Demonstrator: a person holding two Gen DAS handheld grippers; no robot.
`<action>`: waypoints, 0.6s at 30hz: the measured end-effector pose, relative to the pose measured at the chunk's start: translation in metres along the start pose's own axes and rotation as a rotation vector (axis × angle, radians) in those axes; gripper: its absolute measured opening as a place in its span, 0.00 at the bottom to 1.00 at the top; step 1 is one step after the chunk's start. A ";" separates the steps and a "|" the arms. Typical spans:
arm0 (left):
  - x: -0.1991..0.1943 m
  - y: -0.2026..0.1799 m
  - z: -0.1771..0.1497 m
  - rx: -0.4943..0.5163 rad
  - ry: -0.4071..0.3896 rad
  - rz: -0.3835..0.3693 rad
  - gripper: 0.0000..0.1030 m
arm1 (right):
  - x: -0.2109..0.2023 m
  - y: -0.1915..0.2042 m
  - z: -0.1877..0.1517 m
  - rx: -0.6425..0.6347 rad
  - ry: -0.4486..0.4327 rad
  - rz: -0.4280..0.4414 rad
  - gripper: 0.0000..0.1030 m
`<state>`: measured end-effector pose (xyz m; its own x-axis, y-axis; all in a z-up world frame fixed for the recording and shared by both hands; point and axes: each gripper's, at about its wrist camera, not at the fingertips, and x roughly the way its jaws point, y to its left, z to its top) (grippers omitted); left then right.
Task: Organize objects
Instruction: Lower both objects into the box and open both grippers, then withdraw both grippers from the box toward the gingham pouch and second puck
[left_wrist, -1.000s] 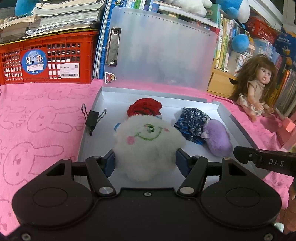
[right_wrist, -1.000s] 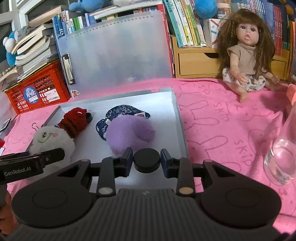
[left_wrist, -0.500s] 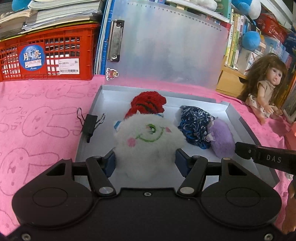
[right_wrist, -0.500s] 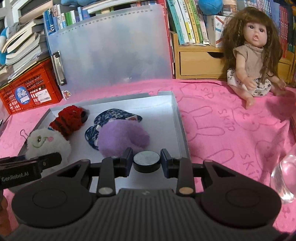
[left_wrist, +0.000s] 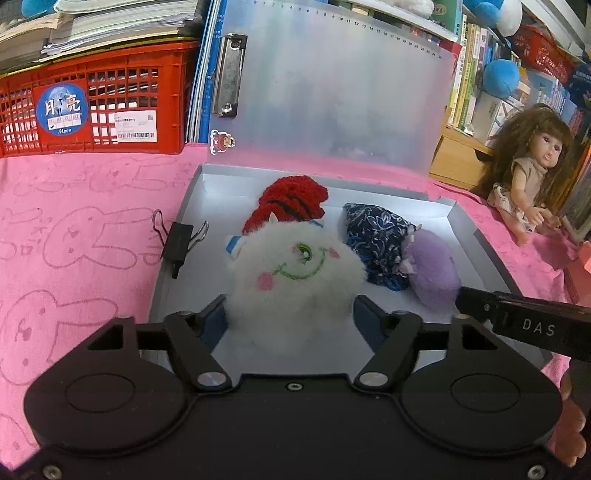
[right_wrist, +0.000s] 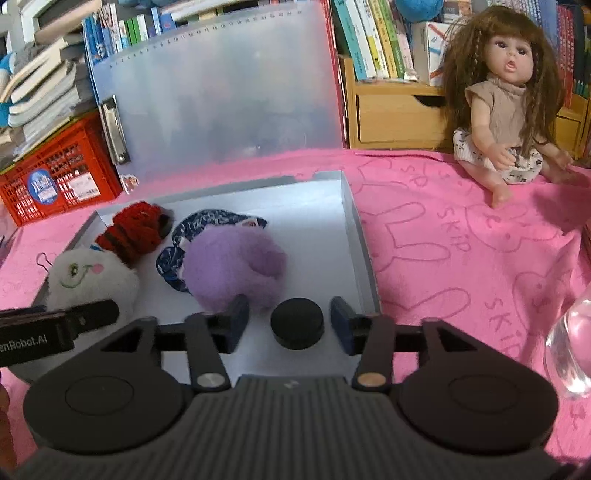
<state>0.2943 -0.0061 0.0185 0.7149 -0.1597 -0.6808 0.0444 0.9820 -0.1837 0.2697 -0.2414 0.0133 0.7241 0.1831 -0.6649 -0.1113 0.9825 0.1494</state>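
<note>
An open grey tray (left_wrist: 221, 177) holds a white fluffy plush (left_wrist: 295, 280), a red knitted toy (left_wrist: 291, 203), a blue patterned pouch (left_wrist: 376, 232) and a purple plush (left_wrist: 432, 273). My left gripper (left_wrist: 290, 319) straddles the white plush; its jaws are opening and the pads stand just off the fur. In the right wrist view a black round puck (right_wrist: 297, 323) lies on the tray floor (right_wrist: 314, 229) near the front right corner. My right gripper (right_wrist: 289, 314) has the puck between its opening jaws, with a gap on each side.
A black binder clip (left_wrist: 177, 240) sits on the tray's left rim. Behind stand a translucent clipboard lid (left_wrist: 332, 92), a red crate (left_wrist: 92, 103) and bookshelves. A doll (right_wrist: 506, 99) sits on the pink cloth at right. A clear glass (right_wrist: 569, 347) is near right.
Both grippers' jaws have spread. The right pads have come off the black puck, which now rests on the tray. The left pads have drawn back from the white plush.
</note>
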 end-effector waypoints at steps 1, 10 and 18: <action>-0.002 -0.001 0.000 0.005 -0.003 0.000 0.74 | -0.002 0.001 0.000 0.001 -0.005 0.005 0.67; -0.035 -0.008 -0.003 0.044 -0.038 -0.018 0.85 | -0.036 0.014 0.000 -0.017 -0.070 0.038 0.78; -0.070 -0.010 -0.014 0.056 -0.078 -0.042 0.91 | -0.069 0.024 -0.011 -0.055 -0.130 0.048 0.89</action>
<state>0.2341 -0.0066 0.0576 0.7634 -0.1942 -0.6160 0.1124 0.9791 -0.1694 0.2101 -0.2298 0.0548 0.7991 0.2270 -0.5567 -0.1822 0.9739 0.1357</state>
